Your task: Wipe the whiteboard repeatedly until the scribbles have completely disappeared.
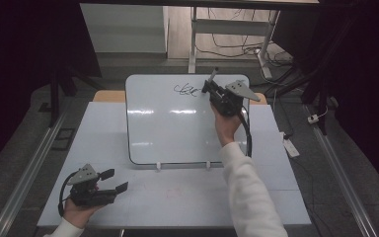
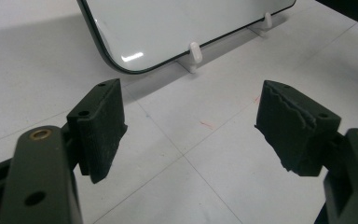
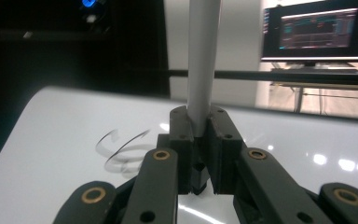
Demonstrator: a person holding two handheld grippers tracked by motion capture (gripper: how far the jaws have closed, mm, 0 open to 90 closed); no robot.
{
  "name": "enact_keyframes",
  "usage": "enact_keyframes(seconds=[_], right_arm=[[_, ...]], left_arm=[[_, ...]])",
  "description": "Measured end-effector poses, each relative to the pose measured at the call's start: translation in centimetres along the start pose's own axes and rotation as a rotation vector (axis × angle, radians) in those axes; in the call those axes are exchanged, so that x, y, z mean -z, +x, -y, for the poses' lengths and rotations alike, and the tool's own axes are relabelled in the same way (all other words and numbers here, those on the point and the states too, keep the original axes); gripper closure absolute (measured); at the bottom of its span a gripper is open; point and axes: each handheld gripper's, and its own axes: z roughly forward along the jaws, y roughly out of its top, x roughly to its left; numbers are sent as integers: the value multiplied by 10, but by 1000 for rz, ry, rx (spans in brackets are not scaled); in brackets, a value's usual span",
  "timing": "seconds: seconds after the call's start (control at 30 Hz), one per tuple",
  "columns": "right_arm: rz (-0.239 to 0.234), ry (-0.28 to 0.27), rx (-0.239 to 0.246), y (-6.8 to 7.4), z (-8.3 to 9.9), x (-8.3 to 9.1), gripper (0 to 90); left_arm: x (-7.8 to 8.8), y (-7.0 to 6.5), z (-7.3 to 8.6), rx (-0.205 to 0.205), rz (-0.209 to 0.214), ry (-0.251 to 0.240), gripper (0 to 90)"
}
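Risk was judged to lie mainly with the far hand, but the near one is taken first. At about seven o'clock on the table (image 1: 187, 197), the left gripper (image 1: 114, 180) was held low in the person's hand, its jaws spread wide with nothing between them; in the left gripper view the worn pads (image 2: 103, 126) were seen apart over bare tabletop, pointed toward the near corner of the whiteboard (image 1: 177, 128). The board was propped on two small white feet (image 2: 194, 52), and a careless sweep of the idle gripper could be expected to knock a foot and shift the board mid-stroke.

Farther off, at roughly one o'clock on the board, the right gripper (image 1: 210, 88) was held clamped on a marker (image 3: 201, 60), the grey barrel being pinched upright between the closed jaws. The tip could not be made out, so contact with the surface cannot be told. A black scribble (image 1: 186, 90) lay just at nine o'clock of the gripper. Since the barrel was held by a narrow pinch only, it was judged that pressing hard could make the marker slide or pivot in the jaws, and that a dragged gripper edge could smear the fresh ink.
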Motion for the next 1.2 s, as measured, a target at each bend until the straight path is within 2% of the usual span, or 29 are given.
enact_keyframes(seconds=[0.07,0.1,0.17,0.23,0.3,0.33,0.37,0.47,0.57,0.6,0.63,0.7,0.77,0.8,0.93,1.03,1.07,1.1,1.13,1.2], right_arm=[[-1,1,0,1,1,-1,816],[-49,20,17,9,5,-3,816],[-77,36,47,17,8,-6,815],[-66,18,40,16,5,-7,815],[-29,-11,16,8,0,-7,816],[-29,-11,16,8,0,-7,816],[-14,-21,-5,1,-4,-8,816],[-20,-15,8,2,-3,-8,816],[-83,21,19,13,7,-9,815],[-83,21,19,13,7,-9,815],[-115,41,21,20,12,-9,816],[-122,48,27,22,13,-9,816],[-122,52,42,24,12,-9,816],[-99,40,48,21,9,-9,816],[-55,0,8,8,0,-9,816],[-54,0,2,8,0,-10,815],[-83,17,7,14,4,-11,816],[-83,17,7,14,4,-11,816],[-117,40,25,23,10,-12,816],[-141,54,41,31,15,-14,816]], left_arm=[[0,1,0,2,0,0,243],[0,1,0,2,0,1,243],[-1,1,0,1,-1,3,243],[-1,1,0,-1,-2,3,243],[0,0,0,-2,0,1,243],[0,0,0,-4,-1,2,243],[0,1,0,-2,-2,0,243],[0,2,0,1,-2,2,243],[-2,1,0,-1,-2,3,243],[-2,1,0,-1,-2,3,243],[-1,1,0,-4,-2,5,243],[-1,0,0,-7,-1,4,243],[-1,0,0,-6,-2,4,243],[-1,0,0,-3,-4,2,243],[-1,0,0,1,-3,1,243],[-1,1,0,1,-2,2,242],[-1,1,0,1,-1,2,242],[-2,1,0,1,-1,2,242],[-2,1,-1,-1,-1,2,243],[-2,0,-1,-3,-1,4,242]])
